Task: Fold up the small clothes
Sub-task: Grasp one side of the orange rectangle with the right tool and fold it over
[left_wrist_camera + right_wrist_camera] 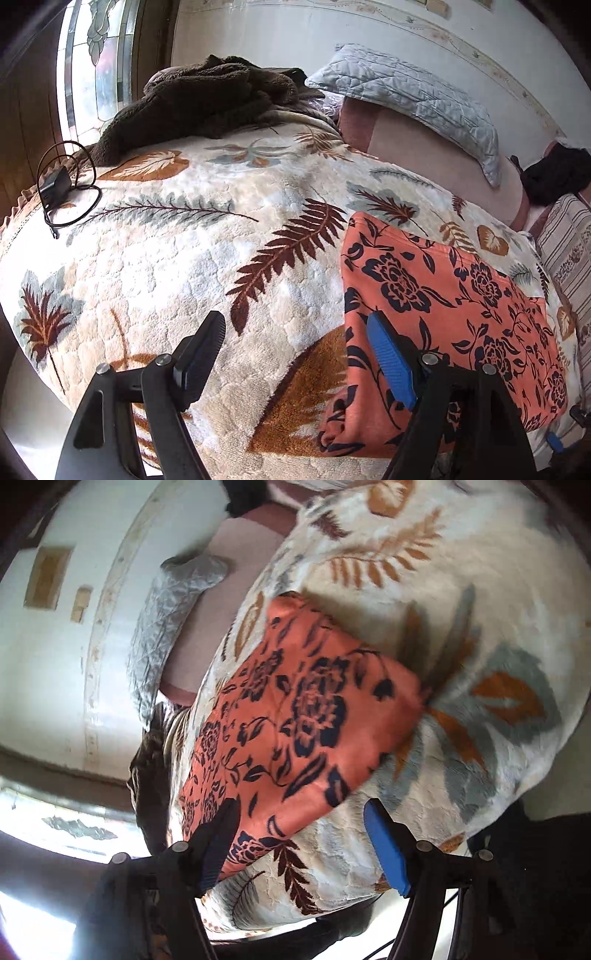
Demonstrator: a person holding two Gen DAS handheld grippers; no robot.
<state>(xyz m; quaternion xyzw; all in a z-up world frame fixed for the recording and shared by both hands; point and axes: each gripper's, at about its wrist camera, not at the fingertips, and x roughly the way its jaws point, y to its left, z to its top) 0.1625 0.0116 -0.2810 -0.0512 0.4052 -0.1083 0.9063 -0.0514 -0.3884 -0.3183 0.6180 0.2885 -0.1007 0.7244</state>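
Since the garment (436, 306) lies flat on the bed (192, 266), spread over the leafy blanket with its near edge toward both cameras, I'd guess it's laid out like that so a fold can start from that edge. The left tongs (295, 354) are spread wide with nothing in them, one finger over bare blanket, the blue one over the cloth's near corner. The right tongs (299, 845) gape too, empty, straddling the opposite near corner; whether they touch the cloth, can't tell. Count: one orange floral garment, two tongs, one brown fleece pile (207, 99), one grey pillow (417, 99), one charger with cable (59, 188).
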